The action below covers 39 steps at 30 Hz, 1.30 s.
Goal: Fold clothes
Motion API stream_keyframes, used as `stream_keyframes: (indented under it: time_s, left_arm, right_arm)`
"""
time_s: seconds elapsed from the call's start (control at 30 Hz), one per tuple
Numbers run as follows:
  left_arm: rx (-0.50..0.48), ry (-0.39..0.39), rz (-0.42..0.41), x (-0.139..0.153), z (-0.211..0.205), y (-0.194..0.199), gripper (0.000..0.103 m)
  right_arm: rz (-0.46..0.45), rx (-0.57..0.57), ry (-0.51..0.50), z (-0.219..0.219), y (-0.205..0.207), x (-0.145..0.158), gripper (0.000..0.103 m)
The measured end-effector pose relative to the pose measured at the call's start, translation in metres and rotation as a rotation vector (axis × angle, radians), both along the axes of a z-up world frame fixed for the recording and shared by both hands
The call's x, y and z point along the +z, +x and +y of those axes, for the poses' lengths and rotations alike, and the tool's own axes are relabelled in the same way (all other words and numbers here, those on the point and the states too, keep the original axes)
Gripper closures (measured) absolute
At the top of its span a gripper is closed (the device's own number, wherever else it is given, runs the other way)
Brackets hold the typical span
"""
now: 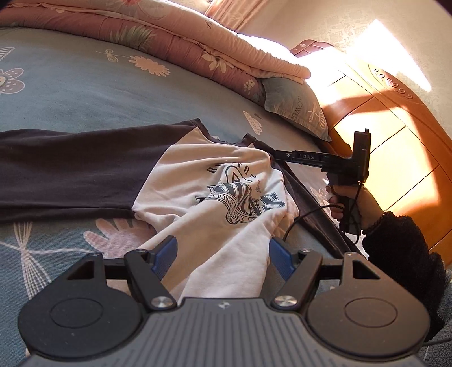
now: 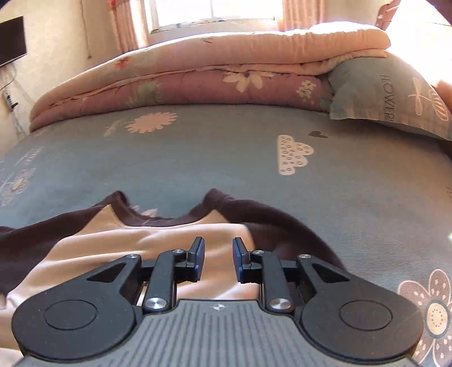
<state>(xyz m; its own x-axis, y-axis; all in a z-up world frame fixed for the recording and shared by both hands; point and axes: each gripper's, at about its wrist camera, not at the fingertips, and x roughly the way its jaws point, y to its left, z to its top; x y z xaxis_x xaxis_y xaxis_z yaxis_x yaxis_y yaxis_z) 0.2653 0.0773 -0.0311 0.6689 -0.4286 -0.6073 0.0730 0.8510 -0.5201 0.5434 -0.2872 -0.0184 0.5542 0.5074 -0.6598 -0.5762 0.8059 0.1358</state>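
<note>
A white shirt (image 1: 214, 180) with dark sleeves and a dark printed crest lies crumpled on the blue-grey flowered bed sheet (image 1: 84, 93). One dark sleeve (image 1: 70, 175) stretches out to the left. My left gripper (image 1: 221, 248) has its blue pads set wide apart, and a thick raised fold of the white cloth fills the gap between them. My right gripper (image 2: 217, 245) hovers just above the shirt (image 2: 147, 245) below the dark collar (image 2: 163, 220), jaws a little apart with nothing in them. The left wrist view shows the right gripper (image 1: 278, 154) at the shirt's right shoulder, held by a hand in a black fuzzy sleeve (image 1: 401, 245).
A folded pink flowered quilt (image 2: 212, 76) lies along the far side of the bed, with a blue-grey pillow (image 2: 389, 93) at its right end. A sunlit wooden headboard (image 1: 395, 141) stands to the right. Behind the quilt is a curtained window (image 2: 214, 11).
</note>
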Motion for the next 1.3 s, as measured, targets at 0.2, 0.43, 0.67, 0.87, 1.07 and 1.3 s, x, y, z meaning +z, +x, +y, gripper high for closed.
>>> stream_keyframes:
  time_s: [0.2,0.43,0.67,0.87,1.07,1.3]
  left_arm:
    - [0.082,-0.004,-0.013,0.009,0.022,0.01,0.032]
    - [0.152,0.004,0.004,-0.001,0.043,0.005,0.032]
    - [0.151,0.031,-0.015,-0.004,0.073,0.022,0.032]
    - [0.119,0.125,-0.067,-0.002,0.099,0.108,0.034]
    - [0.174,0.211,-0.002,-0.041,0.123,0.181,0.048]
    - [-0.045,0.41,-0.051,-0.06,0.076,0.178,0.048]
  right_arm:
    - [-0.006,0.262,-0.009,0.096,-0.039,-0.008,0.075]
    - [0.056,0.289,-0.019,0.186,-0.018,-0.036,0.075]
    - [0.161,0.29,-0.08,0.16,-0.029,-0.067,0.075]
    - [0.161,0.291,-0.098,0.133,-0.05,-0.067,0.075]
    - [0.141,0.269,-0.102,0.129,-0.057,-0.069,0.075]
    - [0.182,0.251,-0.025,0.119,-0.049,-0.073,0.075]
